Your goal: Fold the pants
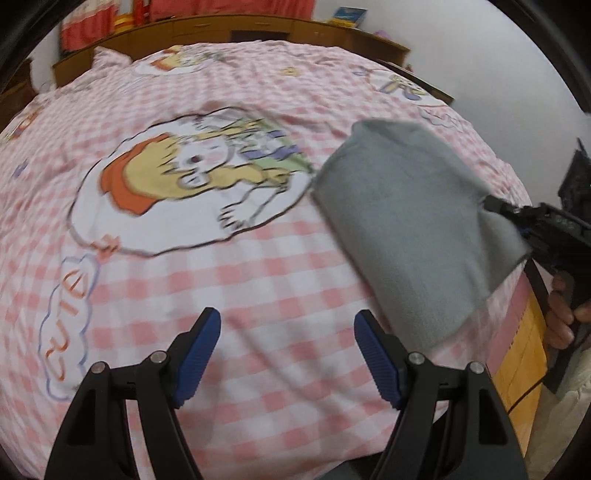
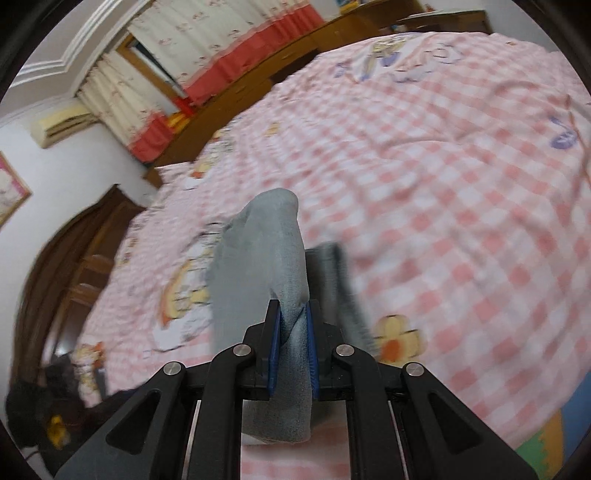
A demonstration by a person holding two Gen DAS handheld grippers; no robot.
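Pants (image 2: 266, 258) sit clenched in your right gripper (image 2: 293, 328); left view alone shows your left gripper (image 1: 287, 325) released, cloth at two o'clock.

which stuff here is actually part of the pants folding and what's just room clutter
Part of the job:
- grey pants, pinched in the right gripper
- left gripper, open above the bedspread
- pink checked bedspread, the folding surface

Just lying about:
- red and cream curtains
- air conditioner on the wall
- wooden headboard
- framed picture
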